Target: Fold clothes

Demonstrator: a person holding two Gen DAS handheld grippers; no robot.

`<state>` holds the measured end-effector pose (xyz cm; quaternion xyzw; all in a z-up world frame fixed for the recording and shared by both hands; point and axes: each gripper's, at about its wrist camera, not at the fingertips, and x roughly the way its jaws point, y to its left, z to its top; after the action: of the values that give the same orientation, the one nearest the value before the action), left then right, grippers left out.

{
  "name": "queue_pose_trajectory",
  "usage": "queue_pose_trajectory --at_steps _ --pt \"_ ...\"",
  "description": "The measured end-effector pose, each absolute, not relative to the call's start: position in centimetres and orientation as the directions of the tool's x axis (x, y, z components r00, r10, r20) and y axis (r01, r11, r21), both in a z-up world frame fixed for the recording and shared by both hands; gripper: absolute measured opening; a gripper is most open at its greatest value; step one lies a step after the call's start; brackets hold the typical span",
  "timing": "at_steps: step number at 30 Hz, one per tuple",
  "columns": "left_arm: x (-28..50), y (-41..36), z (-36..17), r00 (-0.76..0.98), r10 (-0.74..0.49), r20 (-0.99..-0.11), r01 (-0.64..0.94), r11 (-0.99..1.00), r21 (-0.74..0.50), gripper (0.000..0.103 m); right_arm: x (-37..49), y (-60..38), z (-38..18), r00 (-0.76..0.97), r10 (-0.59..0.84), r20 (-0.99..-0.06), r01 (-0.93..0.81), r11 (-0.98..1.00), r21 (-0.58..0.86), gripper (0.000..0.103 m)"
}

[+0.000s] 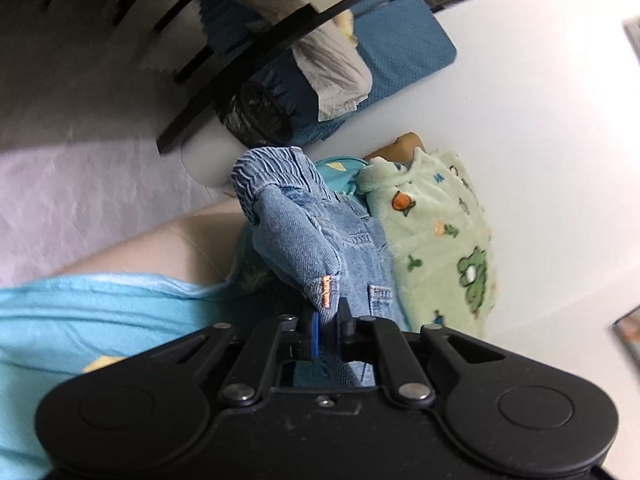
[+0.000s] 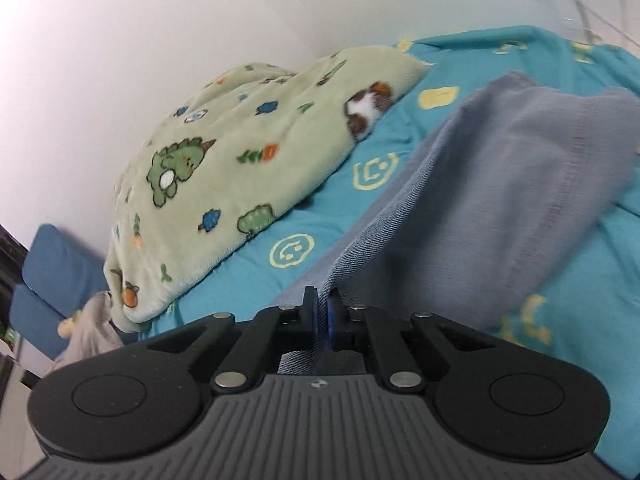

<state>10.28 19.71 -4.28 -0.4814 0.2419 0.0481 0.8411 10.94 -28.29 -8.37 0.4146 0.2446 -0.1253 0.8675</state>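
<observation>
Left gripper (image 1: 326,326): jaws closed, denim pinched between pads. Right gripper (image 2: 322,314): jaws closed, denim fold clamped between pads.

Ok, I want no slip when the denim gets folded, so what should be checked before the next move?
1. Left gripper shut on the denim garment: ok.
2. Right gripper shut on the denim: ok.
3. Both pinch the same piece: cannot tell.
4. Denim flat, no bunching: not ok, it hangs crumpled.
5. Green dinosaur fleece off the denim: ok in the right view; the left shows them close together.
6. Clear space on the turquoise sheet: cannot tell.
</observation>
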Motion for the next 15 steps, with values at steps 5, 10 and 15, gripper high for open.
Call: queue_pose_trajectory --at_steps 5,10,15 --pt "9.4 18.7 -3.9 0.874 -0.128 -0.469 -0.328 0.557 -0.763 0.007 5.8 -29.2 -10.1 0.808 0.002 -0.589 0.485 0.564 0.668 0.005" --pt "8.1 18.2 -3.9 0.861 -0.109 -0.498 -0.345 0.594 -0.727 0.007 3.5 -29.8 -13.3 0.746 0.066 -0.663 0.550 0.502 0.668 0.005" --pt "7.6 18.9 -5.0 0.842 -0.121 -0.526 -0.378 0.563 -0.735 0.007 2.9 -29.8 -12.6 0.735 0.056 -0.675 0.563 0.505 0.654 0.016"
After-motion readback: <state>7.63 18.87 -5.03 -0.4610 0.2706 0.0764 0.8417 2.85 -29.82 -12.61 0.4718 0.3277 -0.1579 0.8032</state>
